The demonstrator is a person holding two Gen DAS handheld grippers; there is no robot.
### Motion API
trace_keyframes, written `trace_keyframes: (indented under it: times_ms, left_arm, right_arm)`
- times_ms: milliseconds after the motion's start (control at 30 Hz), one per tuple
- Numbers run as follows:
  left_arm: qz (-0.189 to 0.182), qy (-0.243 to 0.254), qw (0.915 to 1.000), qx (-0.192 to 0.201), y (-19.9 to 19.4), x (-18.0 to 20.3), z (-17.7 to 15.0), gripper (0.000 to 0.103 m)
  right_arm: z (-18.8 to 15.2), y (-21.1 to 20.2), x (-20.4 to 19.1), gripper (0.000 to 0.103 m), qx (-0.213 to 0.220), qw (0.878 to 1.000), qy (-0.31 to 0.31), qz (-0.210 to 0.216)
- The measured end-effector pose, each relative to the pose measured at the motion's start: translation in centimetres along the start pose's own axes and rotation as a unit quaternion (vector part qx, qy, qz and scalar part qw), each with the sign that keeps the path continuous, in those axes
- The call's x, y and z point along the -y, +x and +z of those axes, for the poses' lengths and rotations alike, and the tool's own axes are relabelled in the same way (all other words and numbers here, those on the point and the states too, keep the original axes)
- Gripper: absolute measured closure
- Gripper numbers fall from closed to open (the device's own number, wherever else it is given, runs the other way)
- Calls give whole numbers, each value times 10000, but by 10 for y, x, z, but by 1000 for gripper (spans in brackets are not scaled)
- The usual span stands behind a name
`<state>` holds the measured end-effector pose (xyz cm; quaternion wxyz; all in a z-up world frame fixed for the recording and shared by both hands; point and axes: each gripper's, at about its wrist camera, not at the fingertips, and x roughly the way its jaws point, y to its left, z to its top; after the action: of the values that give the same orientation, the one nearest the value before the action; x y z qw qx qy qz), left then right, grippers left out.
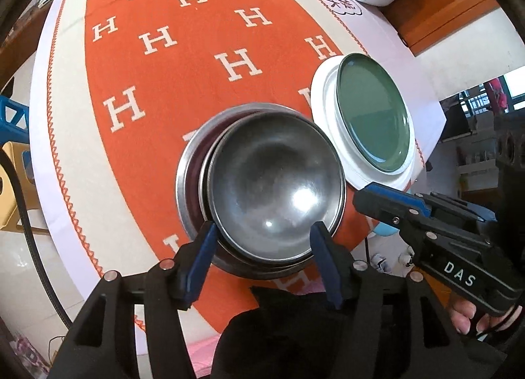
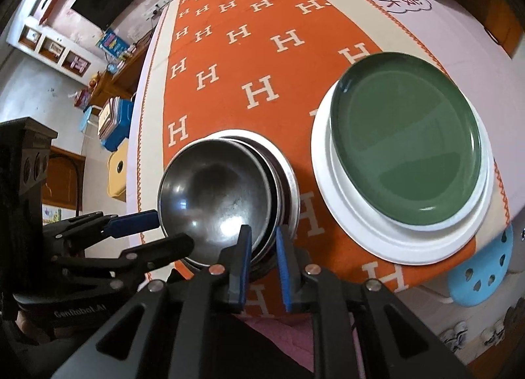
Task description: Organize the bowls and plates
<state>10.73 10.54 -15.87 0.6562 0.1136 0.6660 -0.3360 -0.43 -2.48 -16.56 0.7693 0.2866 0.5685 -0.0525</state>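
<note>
Orange tablecloth (image 1: 157, 90): nested steel bowls (image 1: 275, 182), light, slippery; left gripper (image 1: 262, 234) released, right gripper (image 2: 264, 241) narrowly open astride the near rim.

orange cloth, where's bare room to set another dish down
The orange cloth is bare across its far stretch, beyond the steel bowls and the green plate on its white plate. The near edge is crowded: bowls, plates, left gripper and right gripper, with only a narrow strip between the stacks.

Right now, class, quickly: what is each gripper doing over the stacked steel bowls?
Left gripper: open, jaws apart around the top steel bowl, not pressing it.
Right gripper: nearly closed at the bowls' rim; whether it grips cannot be told.
</note>
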Motion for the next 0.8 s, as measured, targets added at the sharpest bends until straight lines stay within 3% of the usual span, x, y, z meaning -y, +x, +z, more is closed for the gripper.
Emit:
trace_keyframes:
  times_ms: [167, 233, 367, 533, 800]
  left_arm:
    - [36, 160, 9998, 109, -7, -7, 7, 38]
    - [109, 144, 9998, 131, -8, -12, 10, 37]
    - [57, -42, 9999, 104, -5, -26, 15, 34]
    - [117, -207, 9997, -64, 11, -39, 20, 34]
    - [-108, -172, 9986, -497, 42, -52, 23, 34]
  right_arm:
    - [-1, 6, 8, 83, -83, 9994, 264, 190]
    - [0, 9, 10, 71, -156, 9990, 347, 252]
    - [3, 14, 11, 62, -227, 9979, 478, 383]
    - [4, 25, 16, 60, -378, 9958, 700, 461]
    - [5, 45, 25, 58, -471, 9915, 1082, 539]
